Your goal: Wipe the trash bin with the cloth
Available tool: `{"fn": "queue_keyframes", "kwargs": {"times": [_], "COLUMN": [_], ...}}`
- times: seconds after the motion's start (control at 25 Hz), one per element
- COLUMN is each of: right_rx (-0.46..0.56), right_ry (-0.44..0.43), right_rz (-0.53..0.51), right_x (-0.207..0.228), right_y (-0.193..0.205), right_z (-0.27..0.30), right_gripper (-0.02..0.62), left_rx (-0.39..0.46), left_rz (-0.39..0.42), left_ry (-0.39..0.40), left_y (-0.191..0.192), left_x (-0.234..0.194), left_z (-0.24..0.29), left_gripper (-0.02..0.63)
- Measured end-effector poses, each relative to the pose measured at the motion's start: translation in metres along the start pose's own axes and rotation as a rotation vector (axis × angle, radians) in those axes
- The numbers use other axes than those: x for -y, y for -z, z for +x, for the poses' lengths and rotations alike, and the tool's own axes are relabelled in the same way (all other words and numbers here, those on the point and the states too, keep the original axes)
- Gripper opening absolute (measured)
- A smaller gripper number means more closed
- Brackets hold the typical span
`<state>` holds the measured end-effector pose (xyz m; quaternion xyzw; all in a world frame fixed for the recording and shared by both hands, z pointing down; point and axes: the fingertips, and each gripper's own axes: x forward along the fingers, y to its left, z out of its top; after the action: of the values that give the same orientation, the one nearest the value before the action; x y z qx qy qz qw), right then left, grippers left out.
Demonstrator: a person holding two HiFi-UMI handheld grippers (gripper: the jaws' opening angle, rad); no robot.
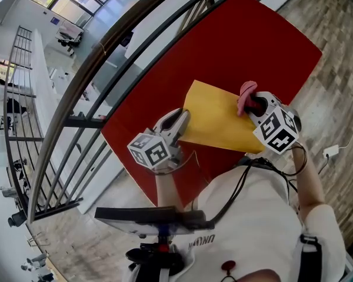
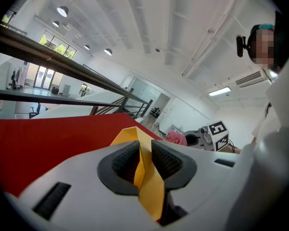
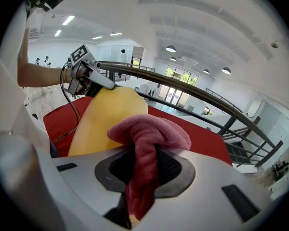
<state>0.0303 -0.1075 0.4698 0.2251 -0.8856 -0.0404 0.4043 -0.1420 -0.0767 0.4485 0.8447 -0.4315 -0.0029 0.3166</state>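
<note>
The left claw (image 2: 143, 161) clamps a wall of the yellow trash bin (image 1: 215, 119) over the red bench (image 1: 235, 46); the right claw (image 3: 143, 170) pinches the pink cloth (image 3: 151, 129) beside it. Best hold the bin steady and drag the cloth flat across

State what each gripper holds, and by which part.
The left gripper clamps the yellow bin by its thin edge. The right gripper pinches the pink cloth by a bunched fold.
</note>
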Motion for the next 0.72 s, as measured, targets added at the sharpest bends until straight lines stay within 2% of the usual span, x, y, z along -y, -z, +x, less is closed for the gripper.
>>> {"fn": "queue_keyframes", "kwargs": {"times": [0.72], "right_rx": [-0.09], "right_ry": [0.015], "right_rz": [0.053], "right_x": [0.001], "right_y": [0.049], "right_z": [-0.03], "right_gripper": [0.091], "left_rx": [0.006], "left_rz": [-0.01], "left_ry": [0.006], "left_y": [-0.001], "left_x": [-0.001], "left_z": [-0.003], "left_gripper": [0.078]}}
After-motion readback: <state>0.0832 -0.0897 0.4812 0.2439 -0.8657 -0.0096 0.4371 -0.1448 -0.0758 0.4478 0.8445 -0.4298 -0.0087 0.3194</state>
